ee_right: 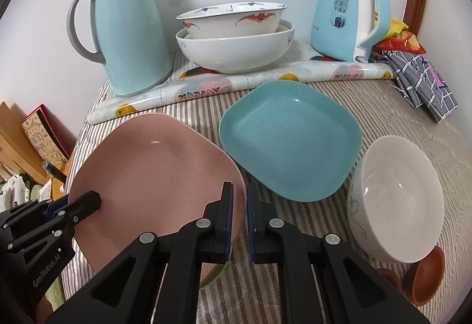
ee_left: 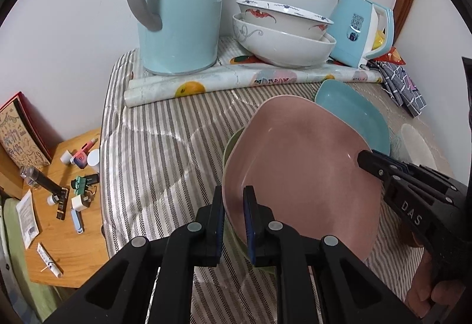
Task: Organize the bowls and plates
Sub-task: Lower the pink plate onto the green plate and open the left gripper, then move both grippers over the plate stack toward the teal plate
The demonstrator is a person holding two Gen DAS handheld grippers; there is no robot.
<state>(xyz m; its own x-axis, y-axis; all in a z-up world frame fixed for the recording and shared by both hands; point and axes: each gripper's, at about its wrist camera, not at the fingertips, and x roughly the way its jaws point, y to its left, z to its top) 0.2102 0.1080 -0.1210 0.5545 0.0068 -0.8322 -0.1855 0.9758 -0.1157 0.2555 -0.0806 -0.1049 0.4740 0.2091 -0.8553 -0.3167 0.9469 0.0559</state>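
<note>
A pink square plate (ee_left: 303,173) lies on a green plate (ee_left: 230,147) on the striped cloth. My left gripper (ee_left: 234,206) is closed on the near-left rim of these two plates. My right gripper (ee_right: 240,200) grips the pink plate's (ee_right: 153,170) right rim; it shows in the left wrist view (ee_left: 371,161). A teal square plate (ee_right: 289,141) lies behind. A white bowl (ee_right: 398,200) lies tilted at the right. Two stacked white bowls (ee_right: 236,40) stand at the back.
A tall teal jug (ee_right: 129,37) and a teal kettle (ee_right: 345,17) stand by the wall. A rolled patterned mat (ee_right: 236,82) lies across the back. A grey cloth (ee_right: 421,82) and small brown bowls (ee_right: 424,276) sit right. A wooden side table (ee_left: 65,206) with clutter stands left.
</note>
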